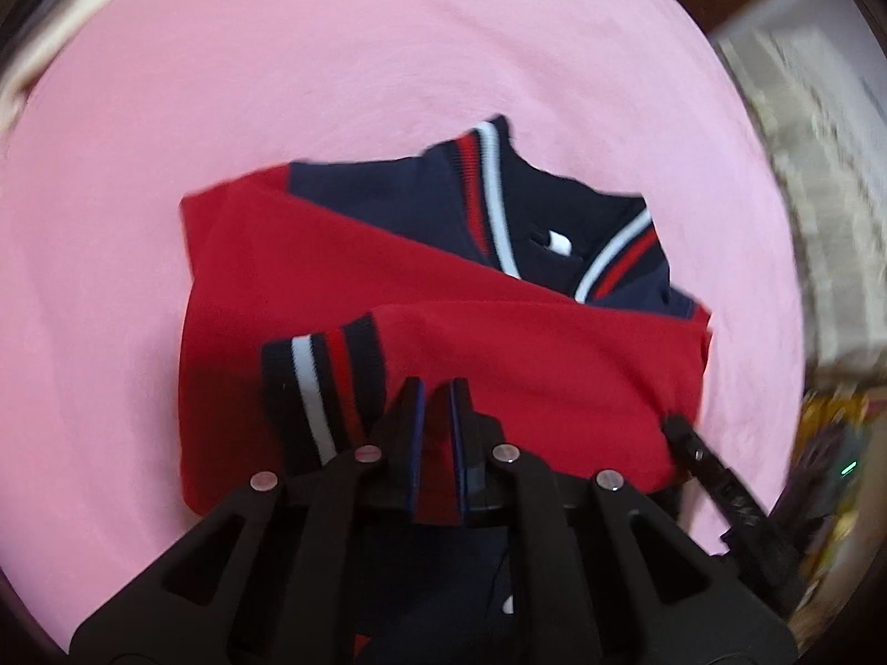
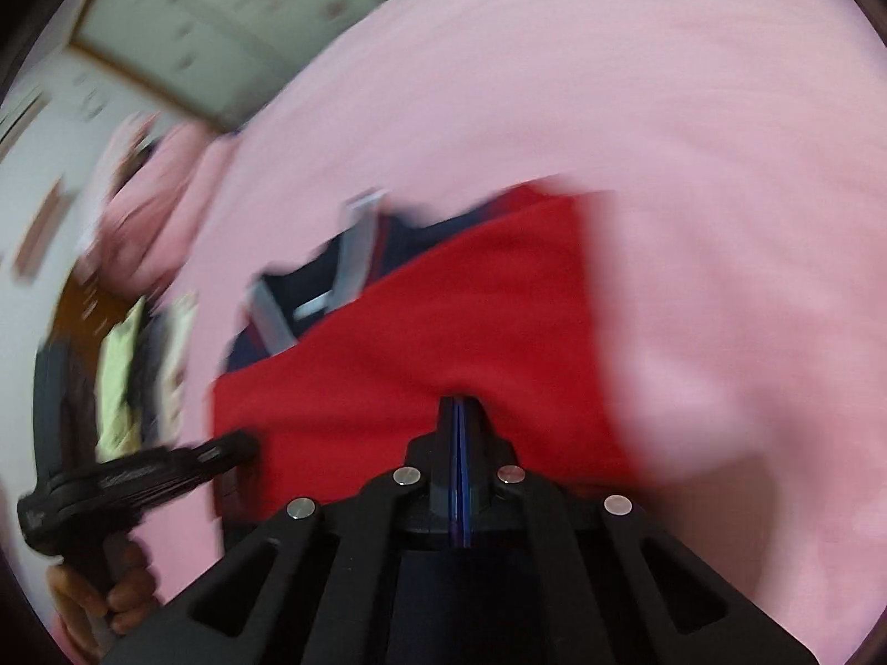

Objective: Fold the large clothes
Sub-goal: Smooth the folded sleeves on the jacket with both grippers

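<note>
The red and navy jacket (image 1: 443,305) lies on the pink sheet (image 1: 388,55) toward twelve o'clock from both claws, its near edge pinched by the left claw (image 1: 438,388) and the right claw (image 2: 459,404).

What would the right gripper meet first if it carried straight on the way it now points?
Probably the red jacket. The right gripper, jaws closed, sits at the garment's near edge, with red cloth directly ahead, over the pink sheet. Motion blur makes depth, and whether it pinches cloth, uncertain.
</note>
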